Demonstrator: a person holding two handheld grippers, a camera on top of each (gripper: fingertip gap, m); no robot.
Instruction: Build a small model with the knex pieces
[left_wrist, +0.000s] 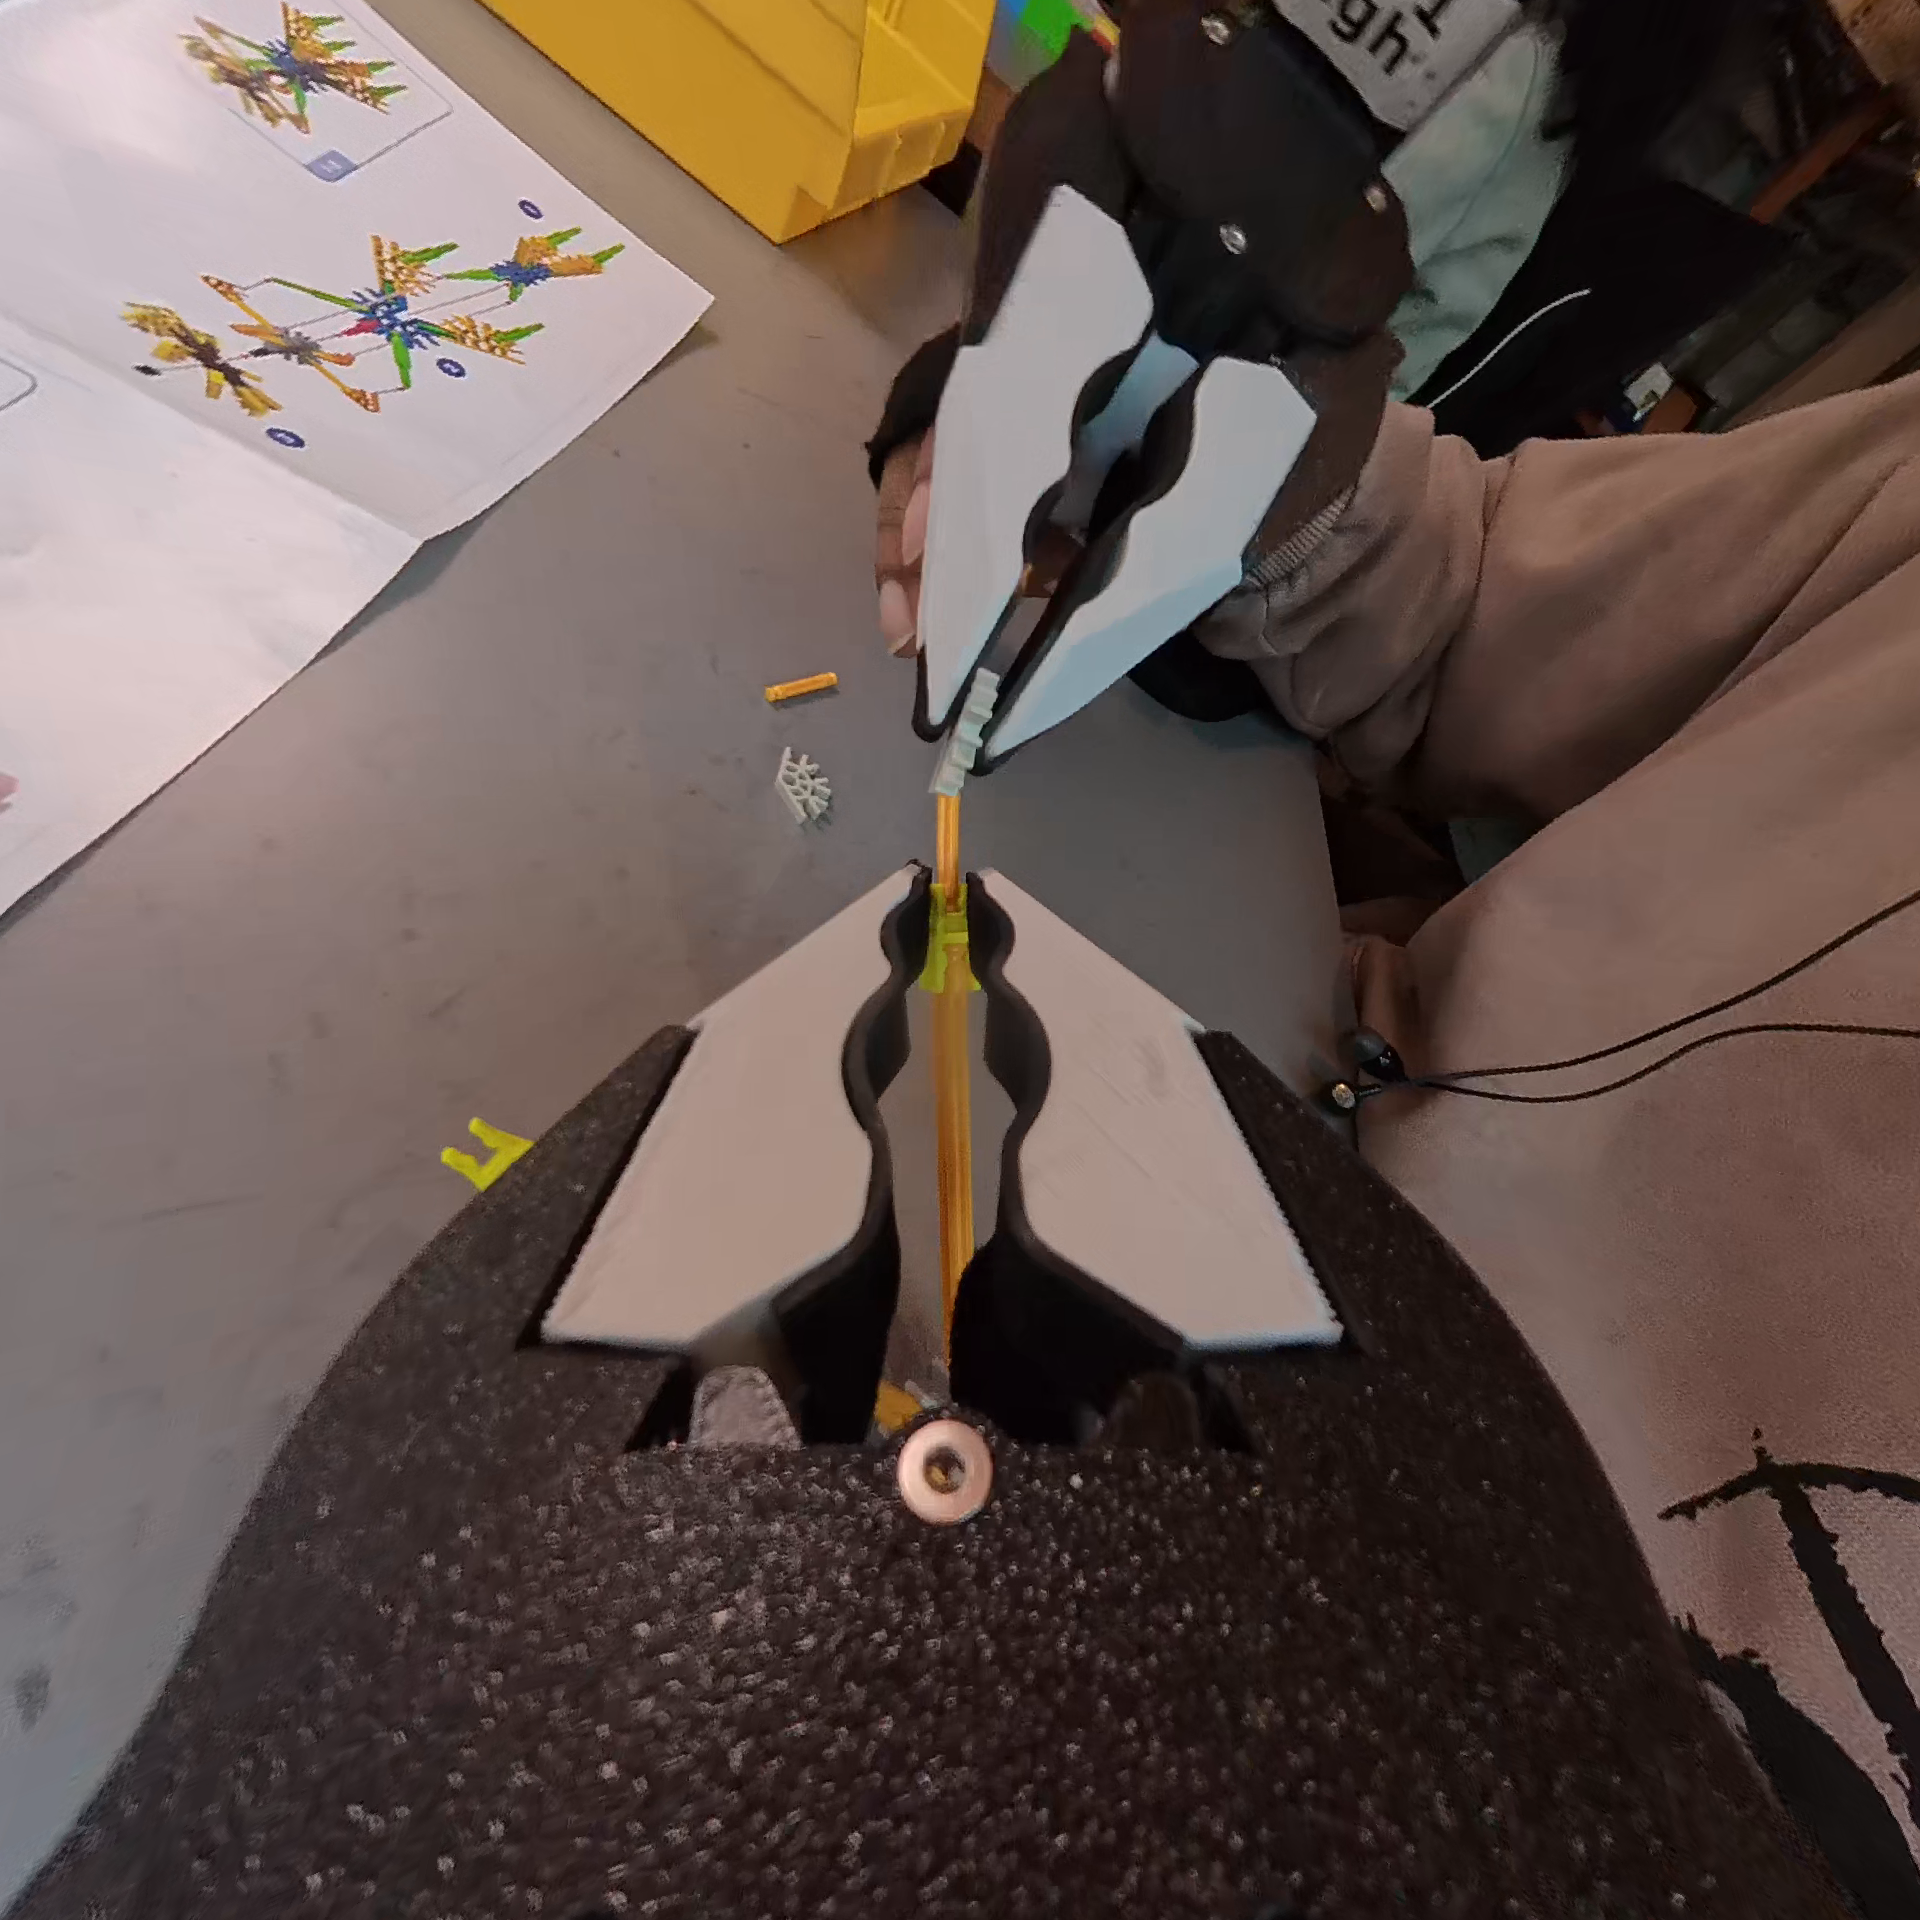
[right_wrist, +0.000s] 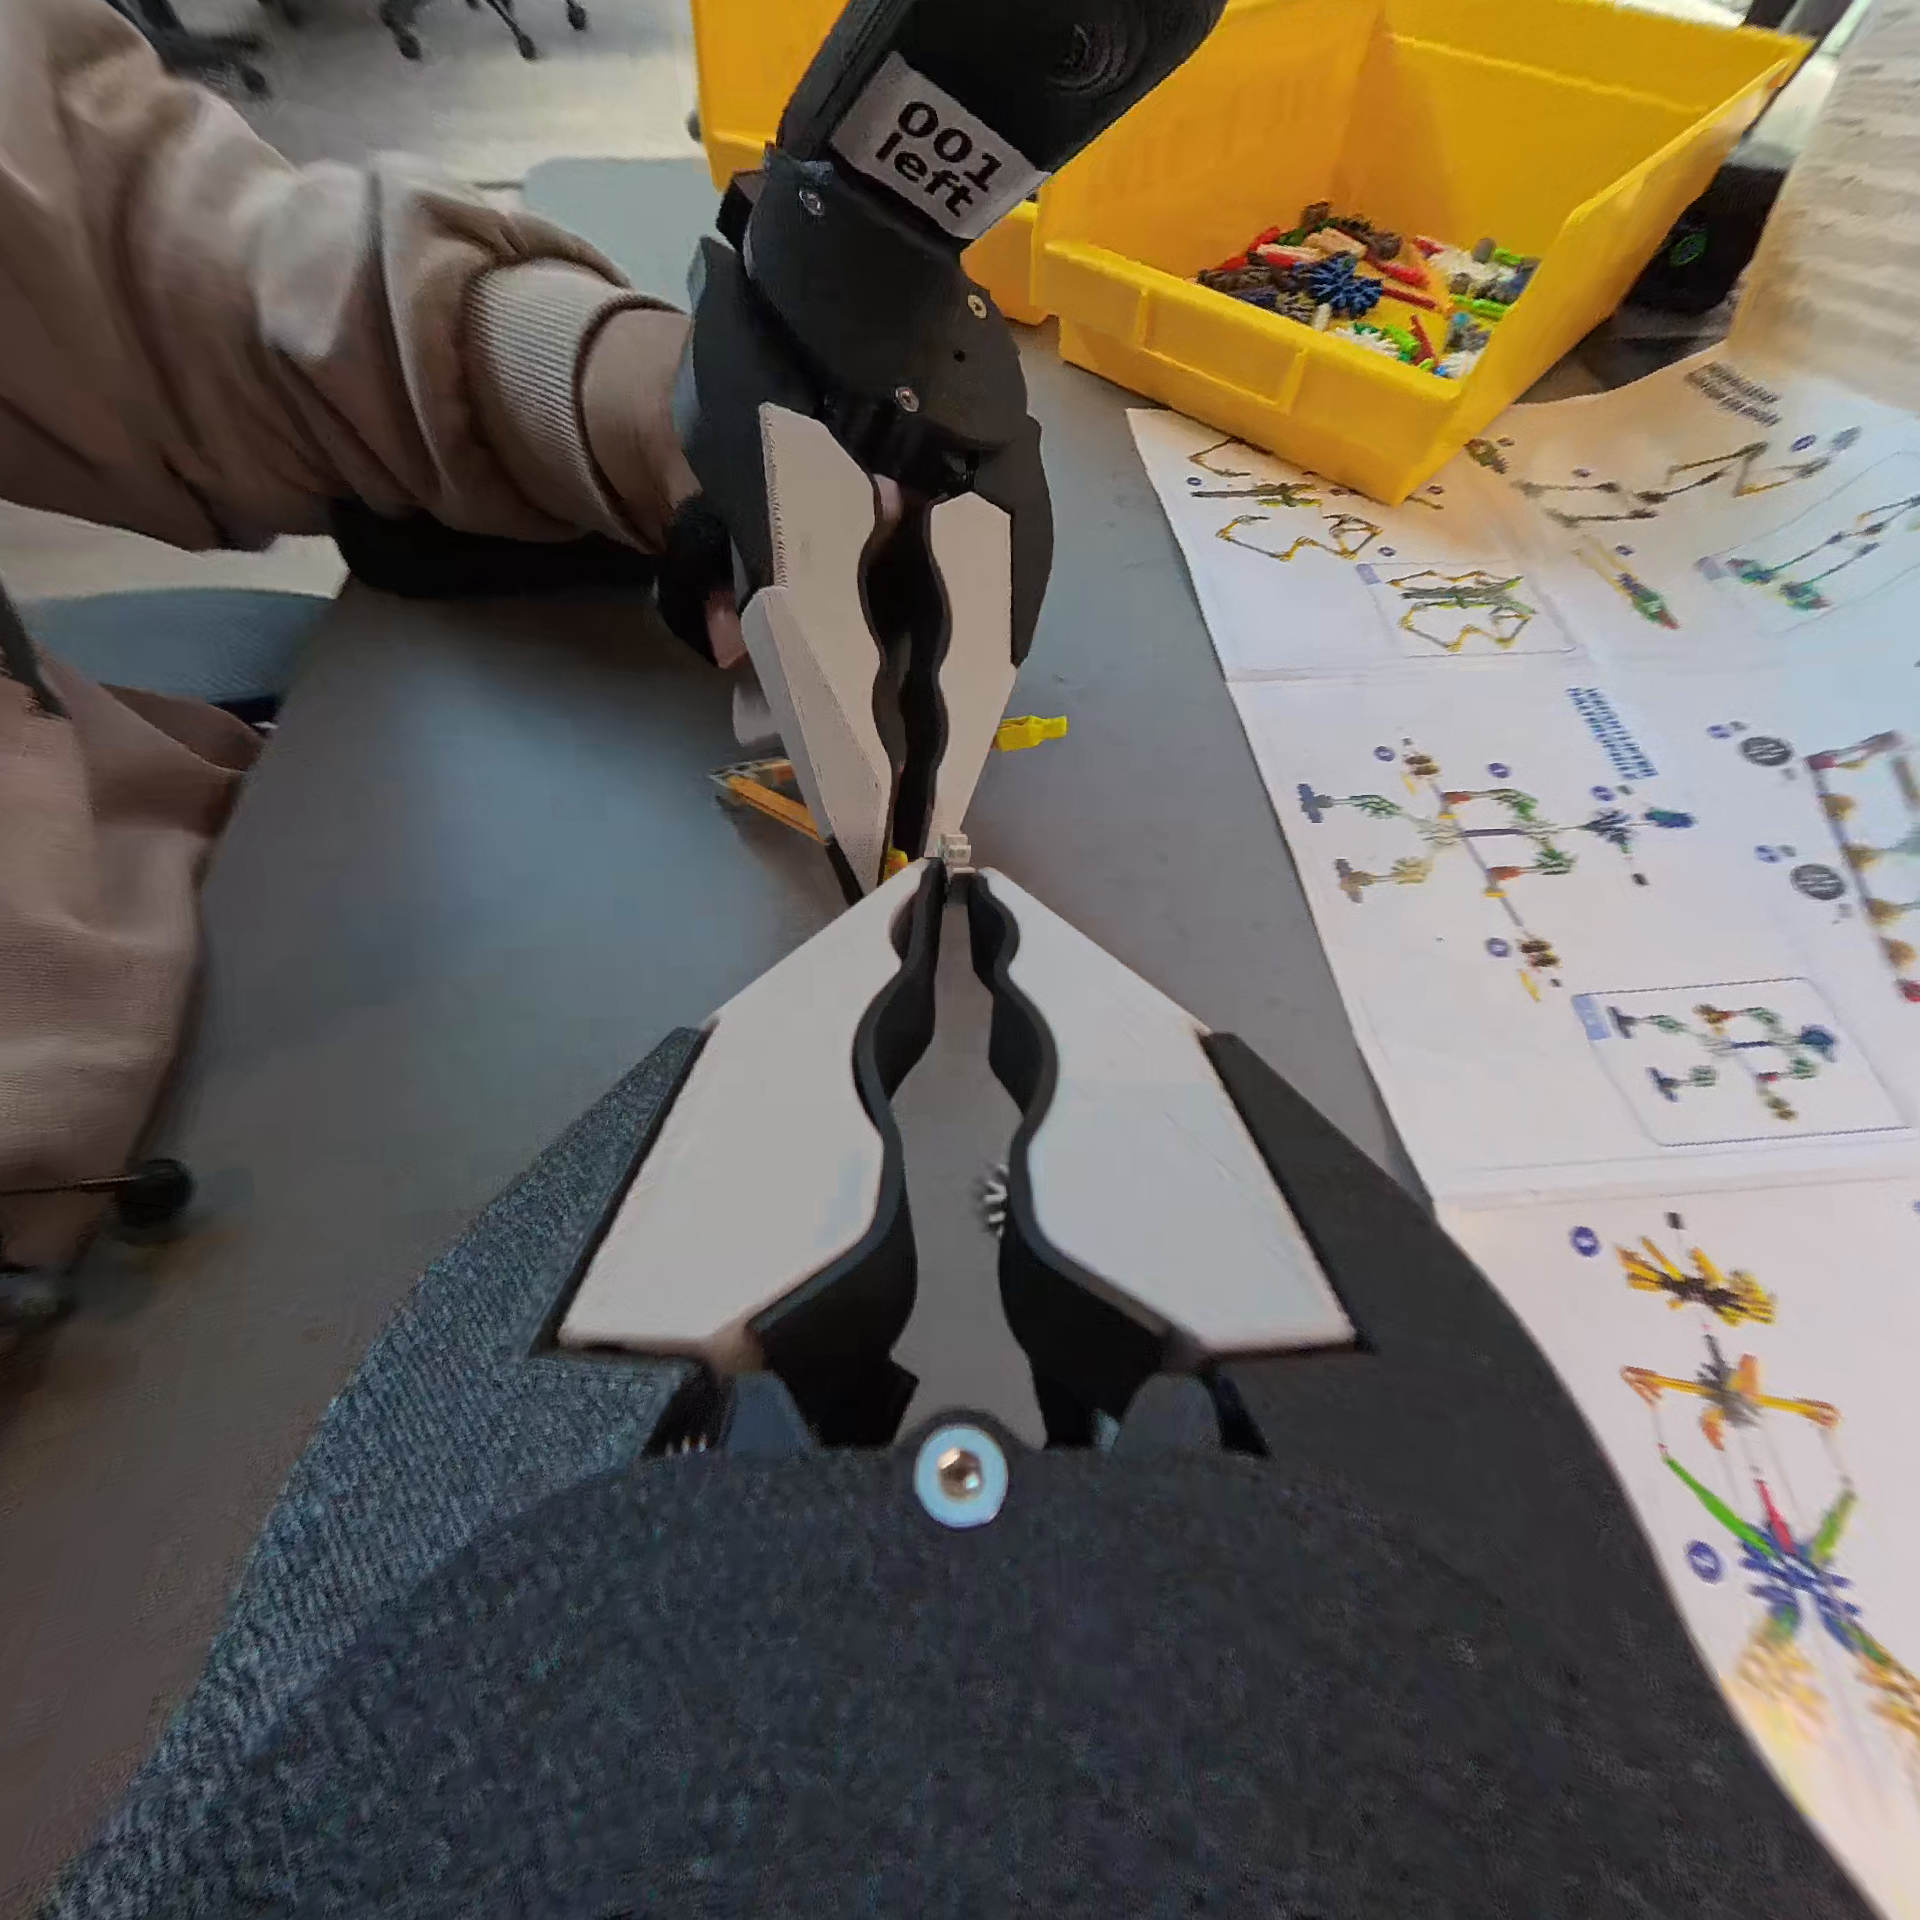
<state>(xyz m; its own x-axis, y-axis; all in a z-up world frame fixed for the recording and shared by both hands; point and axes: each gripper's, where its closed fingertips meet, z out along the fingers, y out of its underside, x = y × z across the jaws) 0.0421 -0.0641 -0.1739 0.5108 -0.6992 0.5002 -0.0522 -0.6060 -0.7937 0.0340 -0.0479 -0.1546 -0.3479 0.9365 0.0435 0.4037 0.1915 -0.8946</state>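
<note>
My left gripper (left_wrist: 945, 883) is shut on an orange rod (left_wrist: 953, 1101) that carries a yellow-green connector (left_wrist: 951, 951) at my fingertips. The rod's far end sits in a light grey connector (left_wrist: 964, 736), which my right gripper (left_wrist: 961, 743) pinches shut. In the right wrist view my right gripper (right_wrist: 954, 881) is shut on that grey connector (right_wrist: 954, 850), and the left gripper (right_wrist: 883, 868) meets it tip to tip from above. Both hang just above the grey table (left_wrist: 468, 831).
Loose on the table are a short orange rod (left_wrist: 801, 687), a grey fan connector (left_wrist: 803, 787) and a yellow clip (left_wrist: 480, 1155). An instruction sheet (right_wrist: 1558, 883) lies on the table beside a yellow bin (right_wrist: 1351, 260) of several mixed pieces. A person's beige sleeve (left_wrist: 1558, 675) lies close by. Only a small space, under 4 cm, lies between the two pairs of fingers.
</note>
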